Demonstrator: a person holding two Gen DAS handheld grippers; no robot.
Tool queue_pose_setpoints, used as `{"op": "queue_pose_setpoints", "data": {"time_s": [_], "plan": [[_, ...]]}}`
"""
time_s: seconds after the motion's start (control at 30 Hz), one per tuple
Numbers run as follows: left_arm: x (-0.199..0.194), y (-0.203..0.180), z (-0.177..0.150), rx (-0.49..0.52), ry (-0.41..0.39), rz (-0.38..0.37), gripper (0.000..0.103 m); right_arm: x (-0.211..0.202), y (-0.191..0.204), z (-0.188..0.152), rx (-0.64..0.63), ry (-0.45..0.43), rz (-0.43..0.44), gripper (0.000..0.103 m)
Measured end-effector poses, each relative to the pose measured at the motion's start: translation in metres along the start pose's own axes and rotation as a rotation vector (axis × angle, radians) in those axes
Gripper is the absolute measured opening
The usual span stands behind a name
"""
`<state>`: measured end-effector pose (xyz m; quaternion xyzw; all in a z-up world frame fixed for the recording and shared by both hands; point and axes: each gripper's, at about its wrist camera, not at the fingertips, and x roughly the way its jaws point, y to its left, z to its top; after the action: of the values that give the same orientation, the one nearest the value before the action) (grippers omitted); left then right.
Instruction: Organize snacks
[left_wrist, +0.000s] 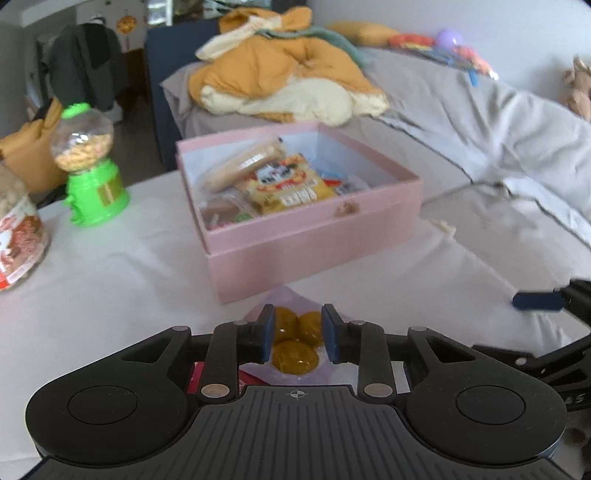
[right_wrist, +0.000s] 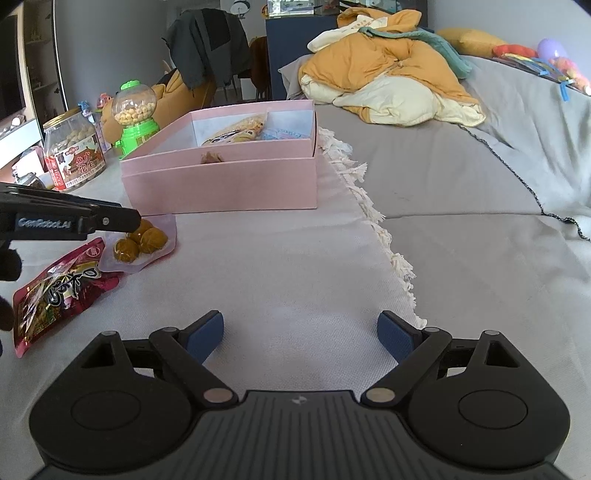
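A clear pouch of brown round snacks (left_wrist: 295, 360) lies on the white cloth just in front of the pink box (left_wrist: 314, 240). My left gripper (left_wrist: 298, 314) hangs low over the pouch (right_wrist: 142, 242), its jaws a narrow way apart on either side of the brown pieces, with no clear squeeze. A red snack pack (right_wrist: 61, 291) lies beside the pouch, partly under the left gripper (right_wrist: 125, 221). The pink box (right_wrist: 221, 184) holds several snack packets. My right gripper (right_wrist: 301, 332) stands wide open over bare cloth, nothing between its fingers.
A green candy dispenser (right_wrist: 136, 118) and a jar of nuts (right_wrist: 74, 151) stand left of the box. The cloth's fringed edge (right_wrist: 369, 206) runs along the right, with grey sofa beyond. An orange blanket (right_wrist: 388, 70) is heaped behind the box.
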<state>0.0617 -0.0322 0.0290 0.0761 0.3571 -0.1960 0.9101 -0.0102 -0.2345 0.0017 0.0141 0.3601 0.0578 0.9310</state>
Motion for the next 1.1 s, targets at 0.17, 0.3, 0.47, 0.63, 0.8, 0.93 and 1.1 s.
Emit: {"op": "queue_pose_setpoints", "data": {"time_s": [0.17, 0.3, 0.47, 0.63, 0.8, 0.93, 1.1], "plan": [[0.011, -0.023, -0.001, 0.098, 0.027, -0.053, 0.059, -0.001, 0.0, -0.001, 0.005, -0.001, 0.005, 0.091], [0.012, -0.027, -0.001, 0.108, 0.035, -0.062, 0.065, -0.001, 0.0, 0.0, 0.008, -0.001, 0.01, 0.092], [0.012, -0.025, -0.001, 0.095, 0.032, -0.078, 0.065, -0.001, 0.0, -0.001, 0.009, 0.001, 0.015, 0.094], [0.009, -0.021, -0.004, 0.082, 0.008, -0.09, 0.064, 0.0, 0.001, -0.001, 0.003, 0.005, 0.013, 0.095], [0.003, -0.017, -0.004, 0.105, -0.024, 0.029, 0.064, 0.0, 0.002, -0.001, 0.003, 0.005, 0.012, 0.095], [0.015, -0.01, -0.004, 0.087, 0.036, 0.037, 0.062, 0.0, 0.003, -0.001, 0.001, 0.006, 0.011, 0.096], [0.022, -0.006, 0.0, 0.053, 0.028, 0.002, 0.065, 0.003, 0.006, -0.001, -0.02, 0.018, 0.009, 0.099]]}}
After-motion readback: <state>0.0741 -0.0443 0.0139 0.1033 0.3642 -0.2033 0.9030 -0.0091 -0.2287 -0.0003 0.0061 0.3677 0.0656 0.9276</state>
